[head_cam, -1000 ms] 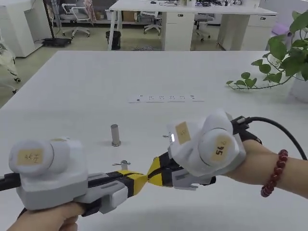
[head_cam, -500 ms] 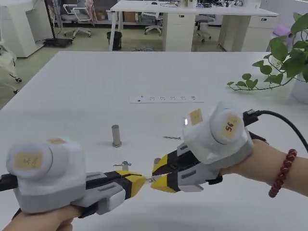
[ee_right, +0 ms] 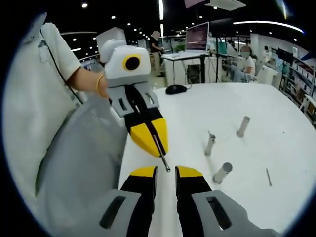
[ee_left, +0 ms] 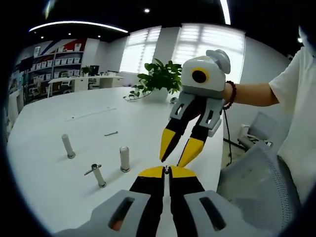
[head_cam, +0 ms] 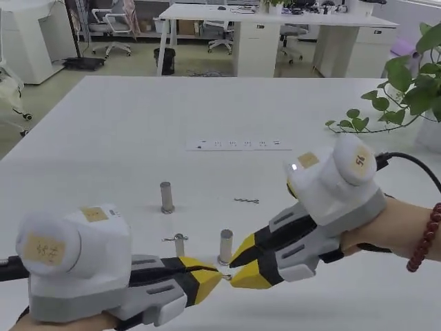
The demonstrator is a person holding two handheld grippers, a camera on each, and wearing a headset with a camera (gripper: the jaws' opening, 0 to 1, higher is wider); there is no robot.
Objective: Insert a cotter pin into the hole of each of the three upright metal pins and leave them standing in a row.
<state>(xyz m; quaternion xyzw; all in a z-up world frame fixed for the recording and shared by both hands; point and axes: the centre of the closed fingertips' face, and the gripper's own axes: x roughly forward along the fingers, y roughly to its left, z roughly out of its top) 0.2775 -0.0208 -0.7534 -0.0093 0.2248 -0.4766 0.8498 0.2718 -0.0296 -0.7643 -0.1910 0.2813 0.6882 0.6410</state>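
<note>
Three upright metal pins stand on the white table: a far one [head_cam: 166, 196], a near one [head_cam: 180, 245] with a cotter pin through its head, and a bare one [head_cam: 226, 247] to its right. My left gripper [head_cam: 217, 276] is shut on a thin cotter pin [ee_right: 165, 165] that sticks out past its yellow tips. My right gripper [head_cam: 233, 272] is open, its tips on either side of that pin's end, just in front of the bare pin. A loose cotter pin [head_cam: 246, 201] lies flat further back.
A white power strip [head_cam: 238, 143] lies across the table's middle. A potted plant [head_cam: 406, 89] hangs over the right edge. Desks and chairs stand beyond the far edge.
The right gripper has drawn back to the right off the left gripper's jaws and now stands open at their tip. The bare near pin has come into sight. The left gripper stays shut.
</note>
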